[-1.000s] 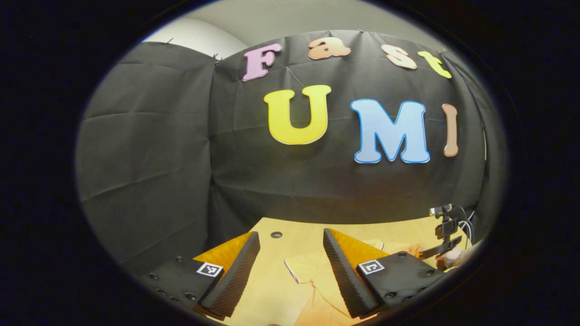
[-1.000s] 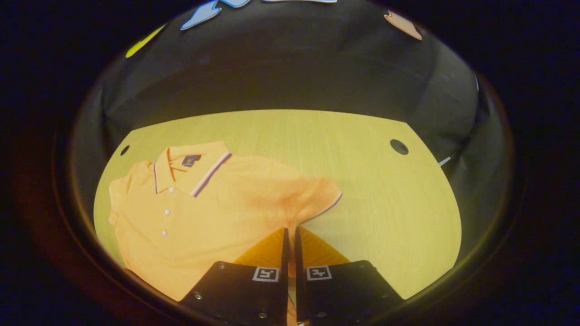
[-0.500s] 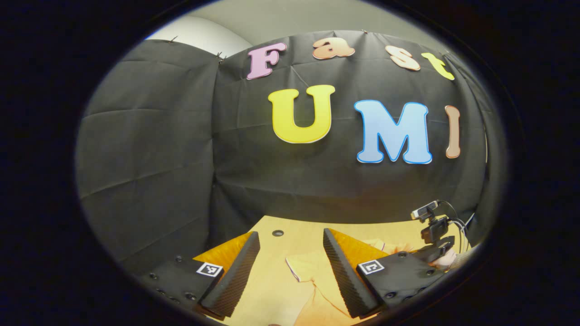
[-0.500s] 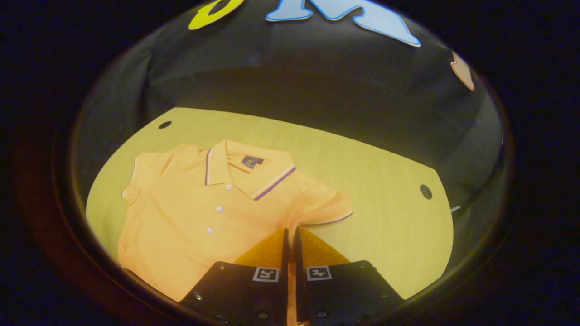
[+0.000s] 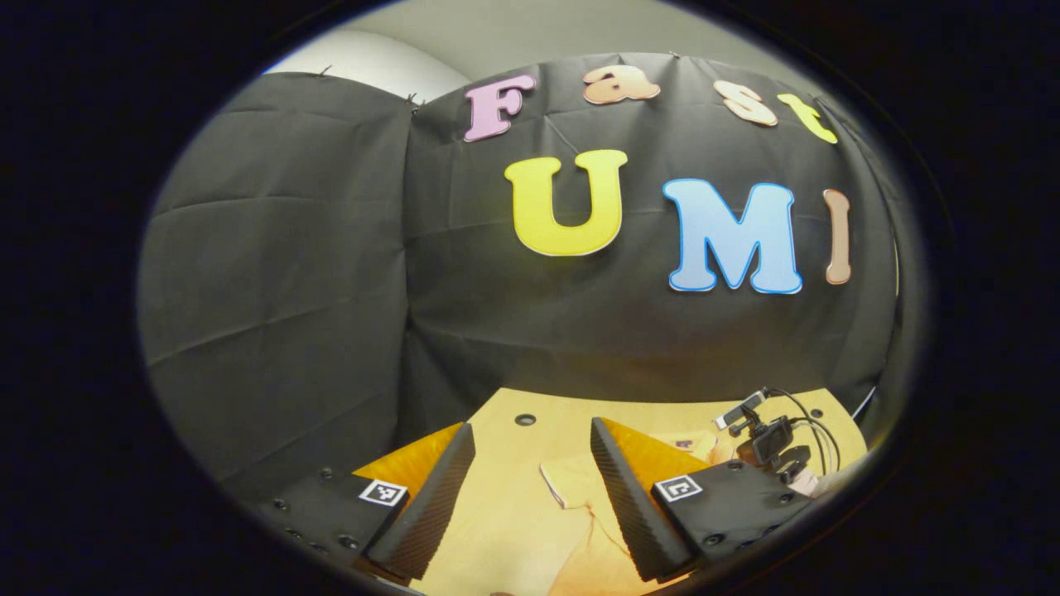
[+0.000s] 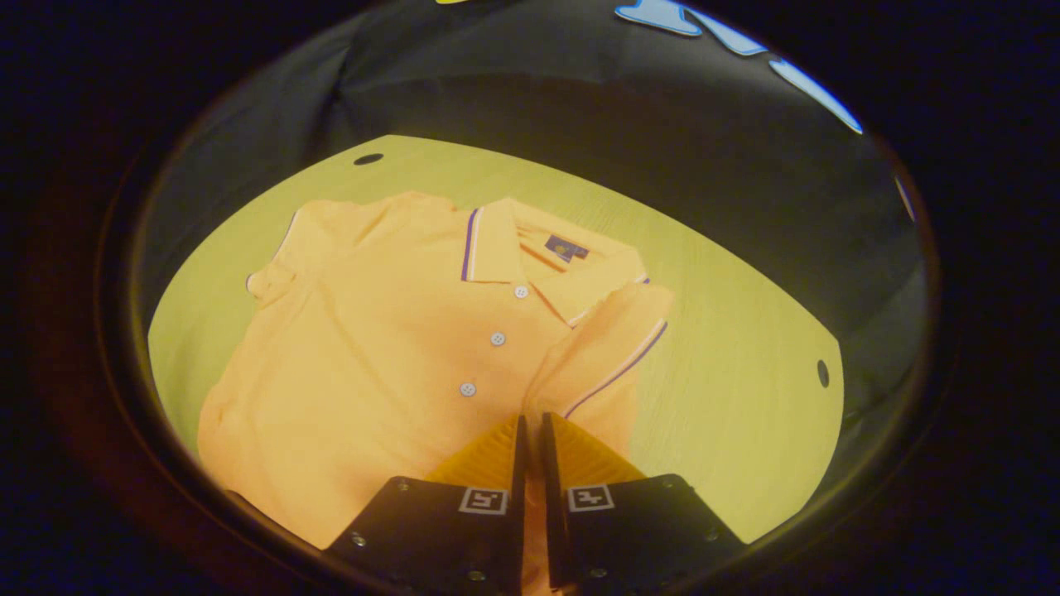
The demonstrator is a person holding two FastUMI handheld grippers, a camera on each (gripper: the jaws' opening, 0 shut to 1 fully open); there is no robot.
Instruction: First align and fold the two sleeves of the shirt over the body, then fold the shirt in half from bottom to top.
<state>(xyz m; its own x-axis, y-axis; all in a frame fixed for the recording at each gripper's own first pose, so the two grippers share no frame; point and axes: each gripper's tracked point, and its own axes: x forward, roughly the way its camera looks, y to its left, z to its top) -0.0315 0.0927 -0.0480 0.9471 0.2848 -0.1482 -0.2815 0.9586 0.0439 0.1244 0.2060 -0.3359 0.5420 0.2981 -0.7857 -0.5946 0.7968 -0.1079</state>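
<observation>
Shirt [image 6: 373,356] soft orange knit; right gripper [image 6: 530,430] pinching sleeve [image 6: 604,364].

The left tool [image 5: 530,463] gapes above the table [image 5: 497,530], a sleeve [image 5: 571,484] seemingly lying between its fingers.

Low wall-facing left; shirt [image 6: 389,356] under right.

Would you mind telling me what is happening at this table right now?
A person is folding an orange polo shirt lying on the wooden table with two handheld grippers. The right gripper is shut on the shirt by the sleeve and is bringing it over the body. The left gripper hangs open above the other sleeve.
</observation>
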